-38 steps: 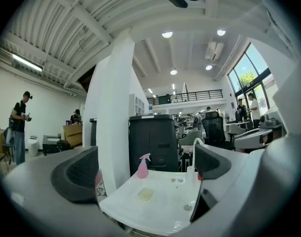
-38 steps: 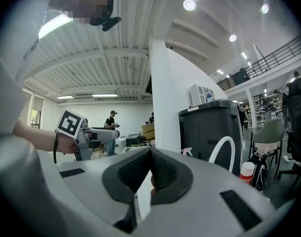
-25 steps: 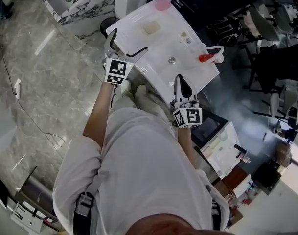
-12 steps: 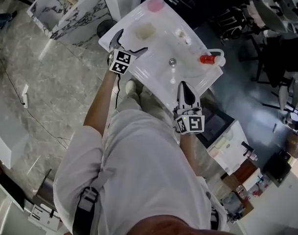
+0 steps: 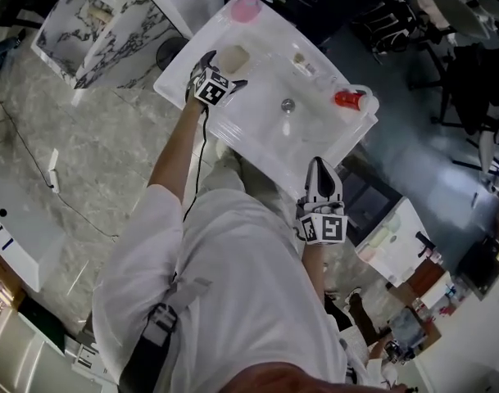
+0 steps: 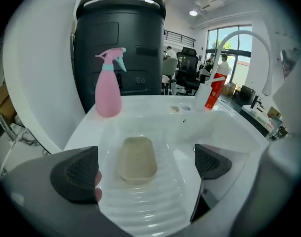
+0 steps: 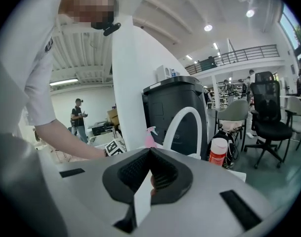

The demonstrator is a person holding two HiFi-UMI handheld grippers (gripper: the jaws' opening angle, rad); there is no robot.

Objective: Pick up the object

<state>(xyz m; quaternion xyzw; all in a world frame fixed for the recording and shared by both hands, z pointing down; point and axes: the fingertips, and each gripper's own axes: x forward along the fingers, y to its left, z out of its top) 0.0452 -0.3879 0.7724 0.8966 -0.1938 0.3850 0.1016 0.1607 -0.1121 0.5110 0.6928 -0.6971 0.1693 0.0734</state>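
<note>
A beige bar of soap (image 5: 235, 56) (image 6: 137, 158) lies on the ribbed drainboard of a white sink (image 5: 257, 142). My left gripper (image 5: 223, 69) (image 6: 148, 172) hangs open just short of the soap, one jaw on each side of its near end, without touching it. My right gripper (image 5: 319, 169) (image 7: 150, 171) is shut with nothing in it. It is held off the sink's near edge, close to my body.
A pink spray bottle (image 5: 243, 8) (image 6: 109, 90) stands at the sink's far corner, behind the soap. A red bottle (image 5: 347, 98) (image 6: 215, 90) and a white arched faucet (image 6: 241, 38) are on the right side. The drain (image 5: 288, 104) sits mid-basin. A dark bin (image 6: 120, 48) stands behind.
My left gripper has moved forward over the drainboard up to the soap, still open. My right gripper has drawn back from the sink's edge towards my body, still shut.
</note>
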